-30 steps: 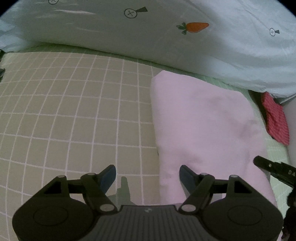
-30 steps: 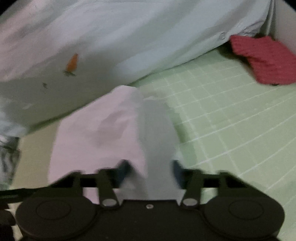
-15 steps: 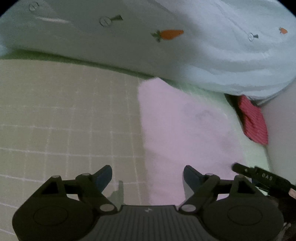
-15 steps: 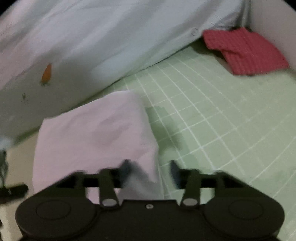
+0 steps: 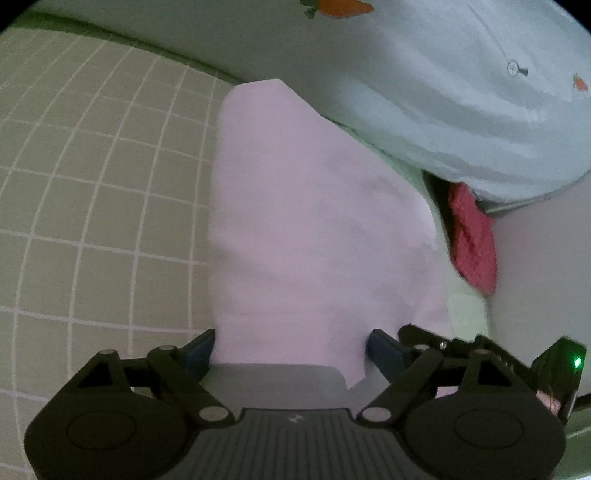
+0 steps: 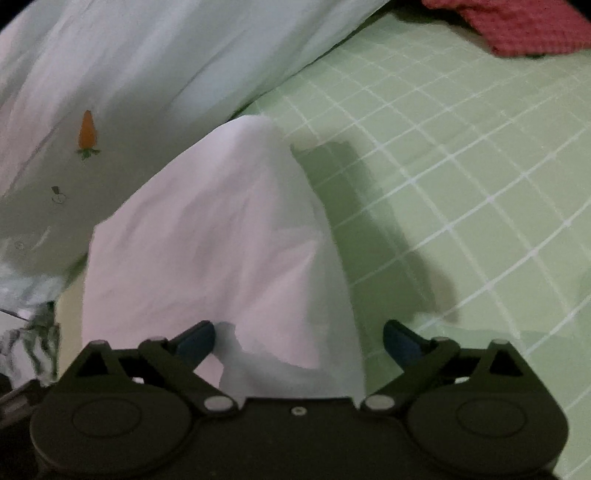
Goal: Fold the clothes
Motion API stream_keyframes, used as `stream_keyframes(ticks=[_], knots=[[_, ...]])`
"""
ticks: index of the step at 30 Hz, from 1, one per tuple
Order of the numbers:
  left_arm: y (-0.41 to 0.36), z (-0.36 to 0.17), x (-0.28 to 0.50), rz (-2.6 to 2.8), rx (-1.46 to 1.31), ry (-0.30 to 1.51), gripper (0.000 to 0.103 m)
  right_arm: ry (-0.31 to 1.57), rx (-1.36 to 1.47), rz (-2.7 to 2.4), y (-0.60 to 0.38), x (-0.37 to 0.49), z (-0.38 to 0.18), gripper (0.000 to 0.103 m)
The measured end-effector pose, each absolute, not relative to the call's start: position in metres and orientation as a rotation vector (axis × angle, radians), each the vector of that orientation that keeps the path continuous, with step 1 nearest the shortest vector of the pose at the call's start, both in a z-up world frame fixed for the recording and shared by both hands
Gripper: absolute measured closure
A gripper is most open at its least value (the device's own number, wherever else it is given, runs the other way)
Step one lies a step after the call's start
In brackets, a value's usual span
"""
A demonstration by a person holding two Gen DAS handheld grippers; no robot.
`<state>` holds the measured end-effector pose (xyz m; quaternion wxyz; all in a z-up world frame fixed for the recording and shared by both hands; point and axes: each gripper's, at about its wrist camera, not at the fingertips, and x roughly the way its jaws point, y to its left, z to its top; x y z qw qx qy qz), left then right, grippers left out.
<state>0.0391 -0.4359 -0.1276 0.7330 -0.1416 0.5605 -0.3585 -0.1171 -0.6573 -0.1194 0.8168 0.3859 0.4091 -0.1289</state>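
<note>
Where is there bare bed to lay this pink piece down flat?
Two bare patches of checked sheet: one left of the pink garment, below the white carrot-print duvet; one right of it, short of the red cloth. Crowded along the duvet edge and at the striped fabric on the far left.

the near edge of the pink garment (image 5: 317,236) disappears behind the left gripper (image 5: 291,347) body, so whether the spread fingers touch it cannot be told. the same holds in the right wrist view, where the cloth's near hem is hidden behind the right gripper (image 6: 299,341). the red cloth (image 6: 517,22) is cut off by the top edge. the carrot-print duvet (image 5: 424,74) runs out of frame.
</note>
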Motion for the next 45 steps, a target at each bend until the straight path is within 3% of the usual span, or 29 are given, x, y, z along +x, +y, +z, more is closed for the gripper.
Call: stream_keyframes(ticks=[3,5,8,11,21,30,37,45], knots=[[-0.431,-0.125,0.035,-0.793,-0.324,1.220,0.043,0.844,0.864,-0.241,-0.649,-0.121,-0.119,0.024],[-0.431,-0.120,0.030,-0.793,-0.307,1.206,0.048,0.836,0.880,-0.232,-0.645,-0.123,-0.117,0.043],[-0.434,-0.112,0.020,-0.773,-0.295,1.191,0.053,0.831,0.902,-0.220,-0.641,-0.127,-0.114,0.061],[-0.436,-0.103,0.008,-0.751,-0.297,1.180,0.056,0.828,0.921,-0.207,-0.637,-0.131,-0.110,0.069],[-0.483,-0.076,-0.076,-0.641,-0.346,1.158,0.058,0.826,0.963,-0.095,-0.696,-0.189,-0.100,0.079],[-0.626,-0.052,-0.123,-0.762,-0.326,1.091,0.059,0.736,0.951,-0.103,-0.830,-0.265,-0.076,0.082],[-0.737,-0.026,-0.104,-0.929,-0.345,1.014,0.059,0.594,0.883,-0.193,-0.938,-0.295,-0.034,0.083],[-0.854,-0.011,-0.061,-1.065,-0.380,0.909,0.059,0.472,0.622,-0.249,-1.043,-0.262,0.034,0.083]])
